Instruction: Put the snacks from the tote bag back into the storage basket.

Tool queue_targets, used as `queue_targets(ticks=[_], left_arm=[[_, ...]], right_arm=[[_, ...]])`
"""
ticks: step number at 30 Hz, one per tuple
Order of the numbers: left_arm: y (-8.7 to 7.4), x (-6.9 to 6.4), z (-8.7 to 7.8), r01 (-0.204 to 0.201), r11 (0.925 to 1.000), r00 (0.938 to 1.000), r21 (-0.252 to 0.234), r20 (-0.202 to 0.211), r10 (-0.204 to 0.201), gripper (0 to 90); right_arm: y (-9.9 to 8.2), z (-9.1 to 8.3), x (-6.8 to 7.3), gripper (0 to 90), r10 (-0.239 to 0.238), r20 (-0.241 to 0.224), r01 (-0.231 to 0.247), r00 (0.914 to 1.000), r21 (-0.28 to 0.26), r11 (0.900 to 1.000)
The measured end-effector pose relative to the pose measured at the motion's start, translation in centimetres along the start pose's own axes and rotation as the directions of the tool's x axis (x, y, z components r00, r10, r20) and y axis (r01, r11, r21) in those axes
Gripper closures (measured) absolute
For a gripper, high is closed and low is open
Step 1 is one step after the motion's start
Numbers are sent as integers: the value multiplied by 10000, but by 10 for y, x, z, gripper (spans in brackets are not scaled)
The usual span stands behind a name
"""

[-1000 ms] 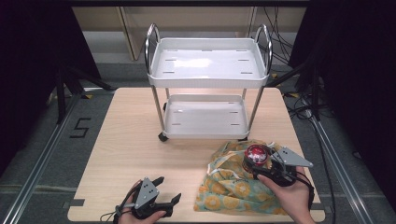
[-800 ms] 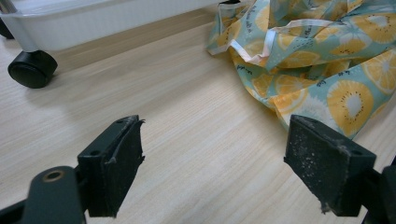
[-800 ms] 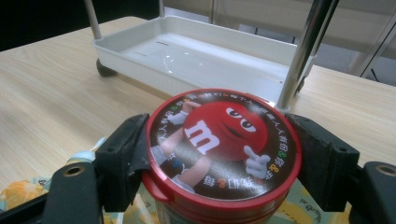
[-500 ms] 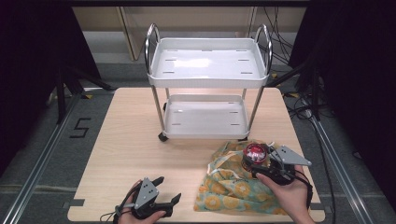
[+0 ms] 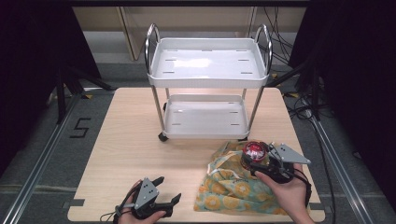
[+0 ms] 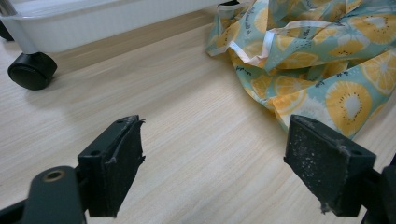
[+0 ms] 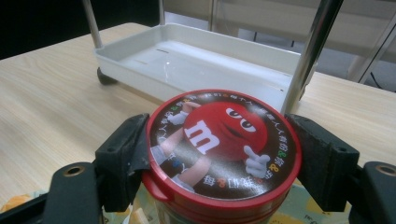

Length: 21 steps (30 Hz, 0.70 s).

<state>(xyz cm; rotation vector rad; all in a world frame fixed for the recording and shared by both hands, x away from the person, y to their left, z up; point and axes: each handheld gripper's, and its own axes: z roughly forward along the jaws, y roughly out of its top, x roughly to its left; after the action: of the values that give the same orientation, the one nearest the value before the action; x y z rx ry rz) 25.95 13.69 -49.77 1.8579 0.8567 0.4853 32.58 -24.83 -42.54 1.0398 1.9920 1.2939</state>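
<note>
Right gripper (image 7: 219, 154) clamps "m"-lidded red jar (image 7: 222, 149).

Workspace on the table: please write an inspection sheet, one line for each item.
Surface: light wooden table, bare at left.
Job's things: red-lidded candy jar gripped above the orange-print cloth bag, which lies crumpled at right.
Clutter: nothing seen.
Grippers: right tongs shut on the jar; left tongs open, low over the table.
Cables: one trails from the left tongs; more lie on the floor at right.
Surroundings: white two-tier cart stands on the table, both trays bare.
</note>
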Motion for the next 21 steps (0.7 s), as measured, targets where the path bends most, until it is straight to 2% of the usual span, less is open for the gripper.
queue_targets(ticks=[1,2,3,4,5,6,7,8,10,12,13,14,15,16,17,19,20,21], left_arm=[[0,0,0,10,10000,10000,-20,31,-10,184],[0,-2,1,281,9996,9996,-60,29,-281,184],[0,-2,0,259,9997,9997,-21,-10,-259,184],[0,-2,1,190,9998,9998,-82,32,-189,184],[0,0,0,-33,10000,10000,-58,50,34,184],[0,0,0,-32,10000,10000,-33,34,32,184],[0,0,0,-12,10000,10000,36,-26,12,184],[0,-2,0,302,9995,9995,-7,-35,-302,185],[0,-1,1,204,9998,9998,62,-20,-204,185],[0,-3,1,270,9996,9996,24,0,-270,185],[0,-3,1,273,9996,9996,25,6,-273,185],[0,-3,1,269,9996,9996,25,11,-269,185],[0,-3,1,269,9996,9996,30,5,-269,185],[0,-2,1,224,9997,9997,72,-17,-224,185],[0,-2,1,215,9998,9998,55,-15,-215,185],[0,-1,1,221,9997,9998,45,14,-221,185],[0,-1,1,224,9997,9997,45,8,-224,185],[-1,-2,1,329,9995,9995,-15,23,-329,185]], right_arm=[[1,-1,0,267,46,45,-46,10000,-6,10000],[0,0,1,267,40,161,-39,9999,-91,10000],[0,-1,3,267,324,120,-325,9994,32,9995],[0,-1,4,267,373,115,-374,9992,49,9993],[0,-1,3,267,264,115,-264,9996,49,9996],[1,-1,3,267,282,61,-283,9996,186,9994],[1,-1,2,267,324,71,-325,9995,150,9994],[2,2,0,267,80,-14,-80,10000,-4,10000],[2,1,2,267,213,108,-213,9997,54,9998],[4,2,-1,267,-138,157,140,9998,-129,9998],[5,3,0,267,-3,-29,2,10000,-123,9999],[5,3,0,267,-39,-25,39,10000,-64,10000],[6,2,2,267,228,52,-228,9997,38,9997],[6,3,4,267,402,163,-400,9991,-77,9992],[7,5,3,267,123,185,-120,9998,-181,9998],[9,6,2,267,12,37,-12,10000,-80,10000],[9,6,5,267,256,50,-256,9997,-47,9997],[10,7,5,267,167,87,-167,9998,-103,9998]])
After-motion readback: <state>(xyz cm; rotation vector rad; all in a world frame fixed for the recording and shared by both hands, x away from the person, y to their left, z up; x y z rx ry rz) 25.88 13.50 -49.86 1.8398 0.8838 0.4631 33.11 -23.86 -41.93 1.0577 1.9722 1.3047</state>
